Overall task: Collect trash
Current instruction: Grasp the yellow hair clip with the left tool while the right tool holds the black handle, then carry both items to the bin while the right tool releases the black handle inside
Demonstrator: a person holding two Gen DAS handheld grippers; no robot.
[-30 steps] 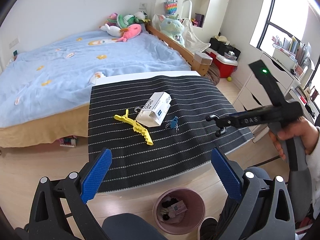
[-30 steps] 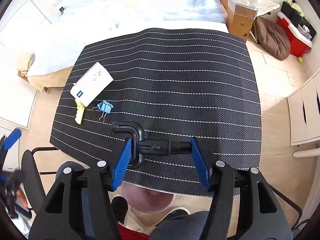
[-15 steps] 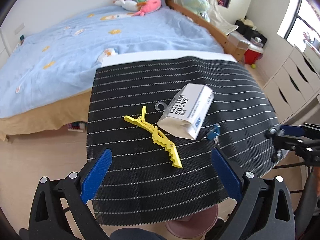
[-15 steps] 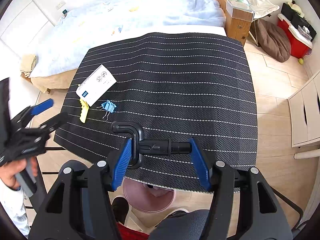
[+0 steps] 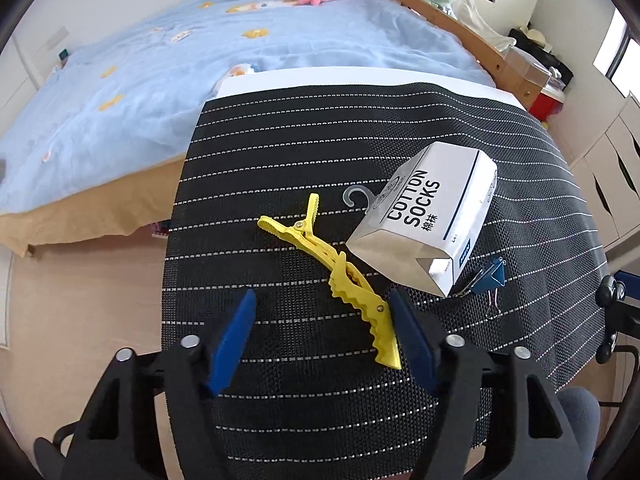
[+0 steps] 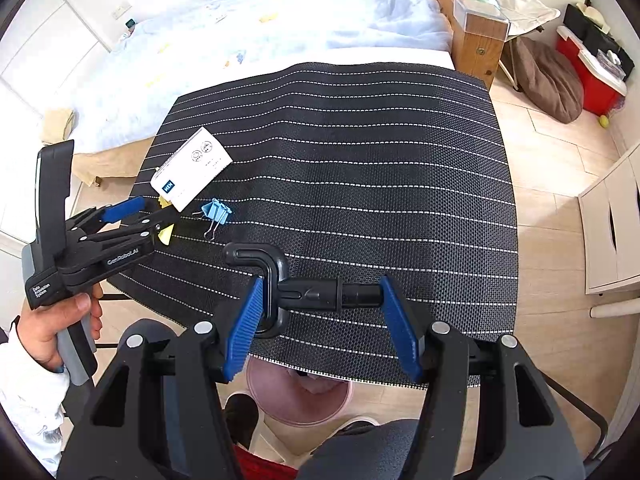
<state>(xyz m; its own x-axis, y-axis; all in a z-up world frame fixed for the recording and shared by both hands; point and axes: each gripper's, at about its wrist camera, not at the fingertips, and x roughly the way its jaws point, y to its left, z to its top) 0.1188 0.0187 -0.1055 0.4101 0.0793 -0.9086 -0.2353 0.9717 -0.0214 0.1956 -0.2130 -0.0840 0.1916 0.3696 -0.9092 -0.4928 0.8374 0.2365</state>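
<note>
1. We have swung our left gripper (image 5: pixel 324 332) down to the striped mat (image 5: pixel 280 168), jaws apart, its right pad now beside the yellow clip (image 5: pixel 336 276).
2. The sock box (image 5: pixel 428 220) lies next to the clip, still untouched.
3. Our right gripper (image 6: pixel 320 320) stays clamped on a black hook (image 6: pixel 276 280) above the pink bin (image 6: pixel 300 396); dropping it there looks next.
</note>
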